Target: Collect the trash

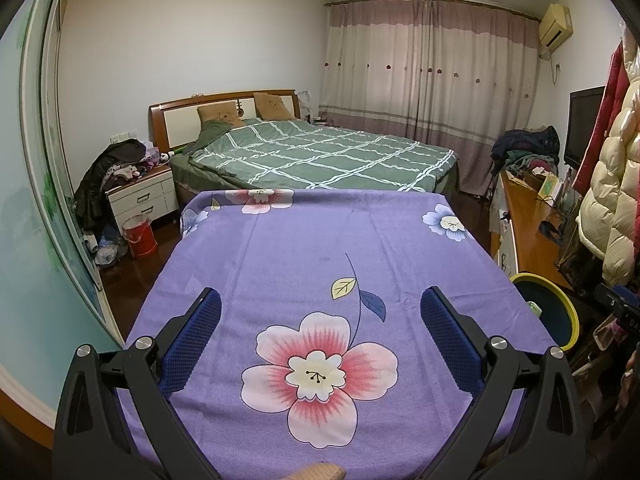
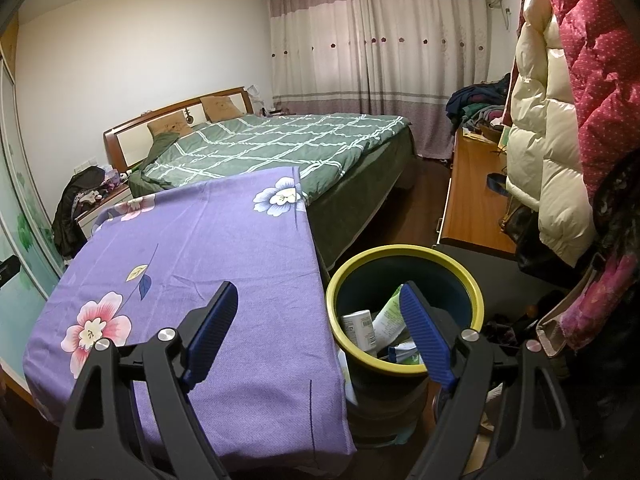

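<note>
From the left wrist: the left gripper [image 1: 320,312] hangs over the purple floral cloth [image 1: 304,240] covering the surface, jaws spread wide, nothing between them. No trash shows on the cloth here; it looks cleared. A small tan thing pokes in at the bottom edge, too cropped to name. Risk on this side, as I judge it: dip those jaws and a pad could snag the loose cloth and drag it toward an edge. Room is generous ahead; the cloth runs flat to its far edge, where the green checked bed [image 1: 320,156] begins. To the left the surface drops off toward dark floor and a red bucket [image 1: 140,236]; to the right, the yellow rim of the bin [image 1: 568,308] sits just beside the edge.

Over to the right wrist: the right gripper [image 2: 316,312] straddles the surface's right edge, jaws also wide and empty, one finger above the cloth, the other above the bin [image 2: 360,268]. There's the trash: a white bottle [image 2: 360,326] and green-and-white wrappers [image 2: 390,312] lying inside. What could go wrong here: a sweep rightward could clip the rim and tip the bin, which seems to stand raised on something dark. Tight quarters too, with hanging coats [image 2: 552,140] crowding the right and a wooden cabinet [image 2: 472,196] just behind the bin.
</note>
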A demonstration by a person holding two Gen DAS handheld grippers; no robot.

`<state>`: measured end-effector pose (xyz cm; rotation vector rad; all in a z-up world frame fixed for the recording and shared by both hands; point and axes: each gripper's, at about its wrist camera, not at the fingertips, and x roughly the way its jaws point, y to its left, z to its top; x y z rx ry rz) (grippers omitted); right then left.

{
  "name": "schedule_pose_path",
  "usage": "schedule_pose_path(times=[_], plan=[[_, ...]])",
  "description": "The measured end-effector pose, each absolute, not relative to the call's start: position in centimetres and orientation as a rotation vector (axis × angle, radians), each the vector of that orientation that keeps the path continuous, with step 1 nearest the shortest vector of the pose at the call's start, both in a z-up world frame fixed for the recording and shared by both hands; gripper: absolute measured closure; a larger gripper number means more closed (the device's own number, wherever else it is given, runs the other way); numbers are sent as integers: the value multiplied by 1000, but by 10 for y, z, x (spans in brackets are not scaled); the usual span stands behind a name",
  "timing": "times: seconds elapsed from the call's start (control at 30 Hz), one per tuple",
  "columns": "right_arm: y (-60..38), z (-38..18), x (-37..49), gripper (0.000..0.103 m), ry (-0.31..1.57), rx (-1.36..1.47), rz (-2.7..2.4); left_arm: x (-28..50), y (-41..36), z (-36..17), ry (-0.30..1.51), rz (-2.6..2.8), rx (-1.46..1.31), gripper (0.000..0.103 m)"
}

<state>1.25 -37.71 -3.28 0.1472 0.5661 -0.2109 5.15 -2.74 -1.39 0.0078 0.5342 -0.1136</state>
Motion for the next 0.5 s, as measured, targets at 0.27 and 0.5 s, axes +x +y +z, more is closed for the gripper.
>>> schedule_pose_path(times=[0.27,0.5], plan=[[-369,-42,26,22,585,133,-194,76,-20,-28,581,-103,6,5],[-352,-50,87,11,639,113,-124,152,0,-61,694,-47,8,5]])
